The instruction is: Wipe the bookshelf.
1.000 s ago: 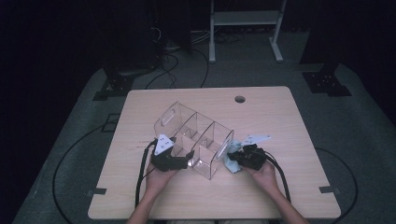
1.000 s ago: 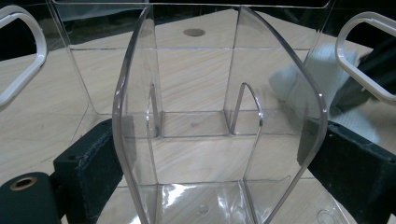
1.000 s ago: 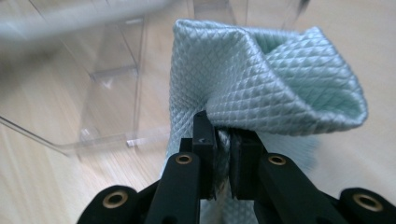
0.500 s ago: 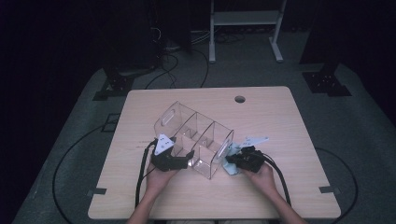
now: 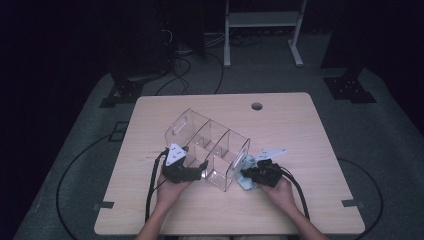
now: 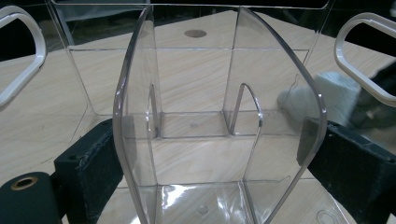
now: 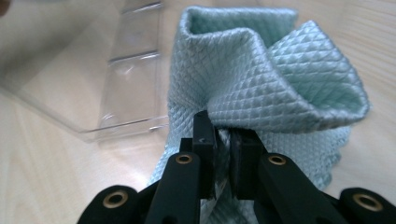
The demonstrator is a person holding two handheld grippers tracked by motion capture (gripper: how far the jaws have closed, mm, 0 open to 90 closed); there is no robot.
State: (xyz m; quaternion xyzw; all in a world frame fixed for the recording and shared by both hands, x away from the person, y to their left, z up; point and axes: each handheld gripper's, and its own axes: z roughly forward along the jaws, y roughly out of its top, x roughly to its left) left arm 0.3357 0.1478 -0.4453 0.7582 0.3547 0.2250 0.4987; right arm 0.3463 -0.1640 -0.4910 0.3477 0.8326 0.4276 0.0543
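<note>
Fingers (image 7: 205,140) over pale wooden table (image 5: 300,125), dark room, grey floor (image 5: 390,130).

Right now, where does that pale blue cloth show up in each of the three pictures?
High view: the pale blue cloth lies low and right of centre, pinched by the right gripper beside the clear organizer.
Left gripper view: a blurred pale patch at the right, seen through the plastic.
Right gripper view: it bunches up at centre, above the jaws.
Shared landmark: the clear organizer.
</note>
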